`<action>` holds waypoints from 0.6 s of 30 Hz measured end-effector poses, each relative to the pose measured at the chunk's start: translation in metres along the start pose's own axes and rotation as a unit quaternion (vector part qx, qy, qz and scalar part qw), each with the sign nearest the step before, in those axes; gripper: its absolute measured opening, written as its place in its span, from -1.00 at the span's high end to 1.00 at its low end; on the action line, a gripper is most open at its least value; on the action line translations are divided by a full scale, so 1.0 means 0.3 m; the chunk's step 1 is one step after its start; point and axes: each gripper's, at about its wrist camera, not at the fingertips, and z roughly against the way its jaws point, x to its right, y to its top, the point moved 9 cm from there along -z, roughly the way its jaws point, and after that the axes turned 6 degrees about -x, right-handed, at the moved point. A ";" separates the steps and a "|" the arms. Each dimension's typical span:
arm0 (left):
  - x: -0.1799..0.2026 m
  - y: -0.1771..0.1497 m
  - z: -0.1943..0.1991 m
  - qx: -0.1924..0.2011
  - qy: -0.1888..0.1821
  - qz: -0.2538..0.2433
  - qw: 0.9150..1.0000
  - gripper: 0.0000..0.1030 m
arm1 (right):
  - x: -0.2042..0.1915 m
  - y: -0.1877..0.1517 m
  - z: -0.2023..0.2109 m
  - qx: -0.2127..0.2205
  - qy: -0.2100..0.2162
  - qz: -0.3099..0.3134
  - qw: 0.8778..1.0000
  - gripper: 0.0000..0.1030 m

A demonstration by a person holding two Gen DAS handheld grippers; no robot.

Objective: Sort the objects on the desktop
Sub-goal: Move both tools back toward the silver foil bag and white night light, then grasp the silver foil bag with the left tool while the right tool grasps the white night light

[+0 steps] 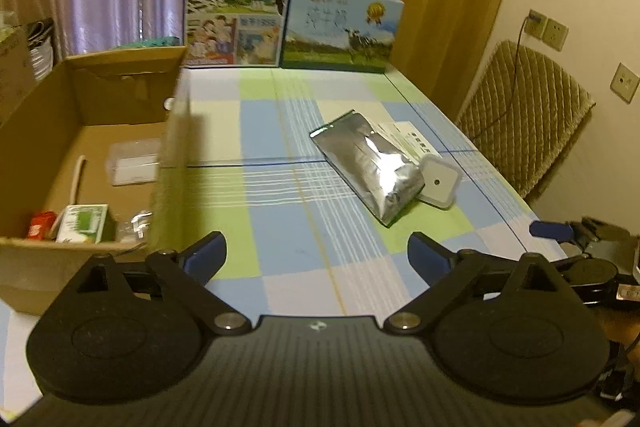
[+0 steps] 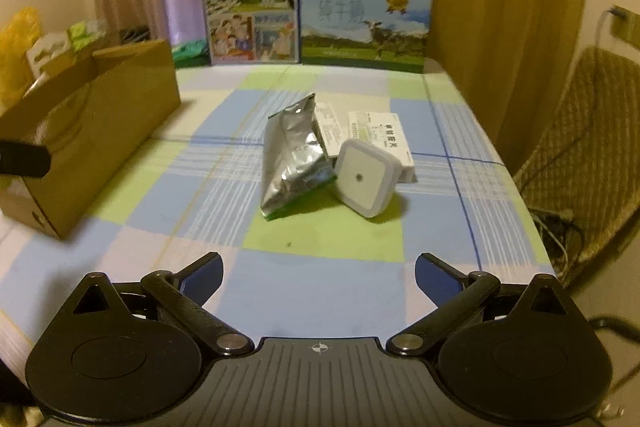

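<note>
A crinkled silver foil pouch (image 1: 370, 167) (image 2: 294, 159) lies on the checked tablecloth, with a white square night light (image 1: 438, 183) (image 2: 367, 177) leaning against its right side. Behind them lie flat white medicine boxes (image 2: 380, 135) (image 1: 416, 143). A cardboard box (image 1: 80, 131) (image 2: 100, 131) on the left holds a green-and-white carton (image 1: 84, 223), a red packet (image 1: 40, 225), a clear plastic case (image 1: 134, 163) and a white stick. My left gripper (image 1: 318, 253) hovers open near the table's front, beside the box. My right gripper (image 2: 318, 277) is open too, short of the pouch, holding nothing.
Two milk cartons' gift boxes (image 1: 240, 7) (image 1: 344, 27) stand at the table's far edge before curtains. A quilted chair (image 1: 528, 119) sits right of the table. The right gripper's blue finger (image 1: 550, 229) shows at the left view's right edge. Bags (image 2: 24, 39) pile up behind the cardboard box.
</note>
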 end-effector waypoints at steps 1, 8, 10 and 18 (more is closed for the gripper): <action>0.013 0.008 -0.019 -0.004 -0.003 -0.004 1.000 -0.86 | 0.008 0.005 -0.008 -0.003 0.004 0.009 1.000 -0.93; 0.082 0.068 -0.148 -0.026 -0.017 -0.027 0.999 -0.87 | 0.067 0.057 -0.084 0.000 -0.017 0.100 0.995 -0.91; 0.096 0.081 -0.177 -0.029 -0.018 -0.034 0.999 -0.87 | 0.080 0.068 -0.119 -0.001 -0.025 0.127 0.992 -0.78; 0.129 0.110 -0.305 -0.054 -0.026 -0.041 0.997 -0.87 | 0.059 0.106 -0.259 0.003 -0.061 0.293 0.954 -0.59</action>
